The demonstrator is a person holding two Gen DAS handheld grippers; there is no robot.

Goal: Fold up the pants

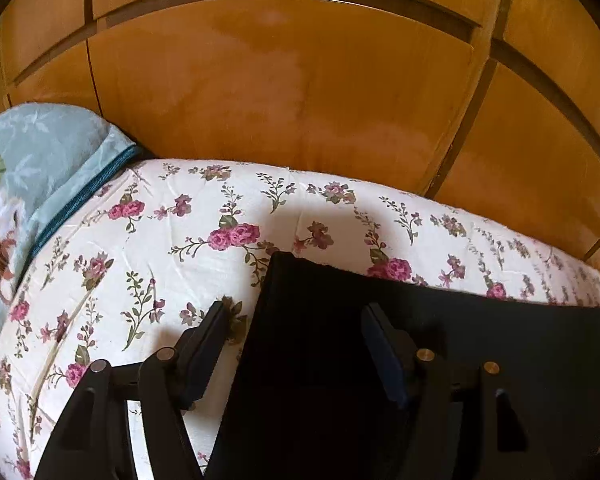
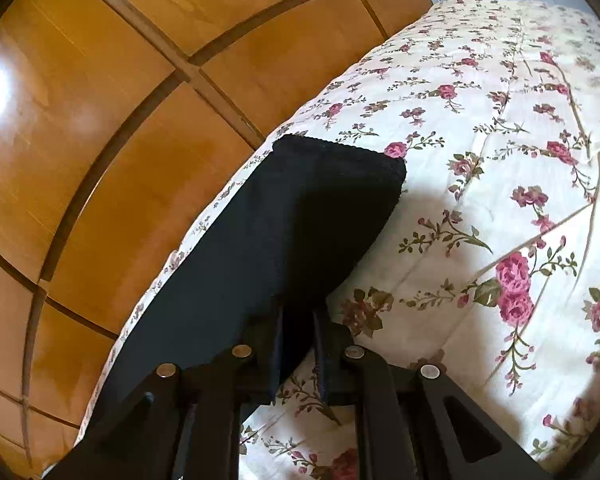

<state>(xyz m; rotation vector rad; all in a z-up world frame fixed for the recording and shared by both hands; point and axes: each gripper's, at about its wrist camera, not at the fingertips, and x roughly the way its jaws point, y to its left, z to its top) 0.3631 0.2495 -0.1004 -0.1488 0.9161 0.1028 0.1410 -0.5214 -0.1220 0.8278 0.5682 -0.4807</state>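
Observation:
Black pants [image 2: 292, 220] lie stretched along the bed's edge, their far end a straight scalloped hem or waistband. My right gripper [image 2: 299, 316] is shut on a raised fold of the near part of the pants. In the left wrist view the pants [image 1: 500, 340] fill the lower right, with a corner pointing away from me. My left gripper [image 1: 295, 306] is open and straddles the cloth's left edge. One finger [image 1: 204, 352] hangs over the bedspread and the other finger [image 1: 384, 356] over the black cloth. Neither pad presses on anything.
The bed has a cream bedspread [image 2: 480, 160] with pink roses, also under the left gripper [image 1: 140, 240]. Wooden wardrobe doors [image 1: 300, 100] [image 2: 120, 120] stand close along the bed's far side. A pale blue flowered cushion [image 1: 32, 168] lies at the left.

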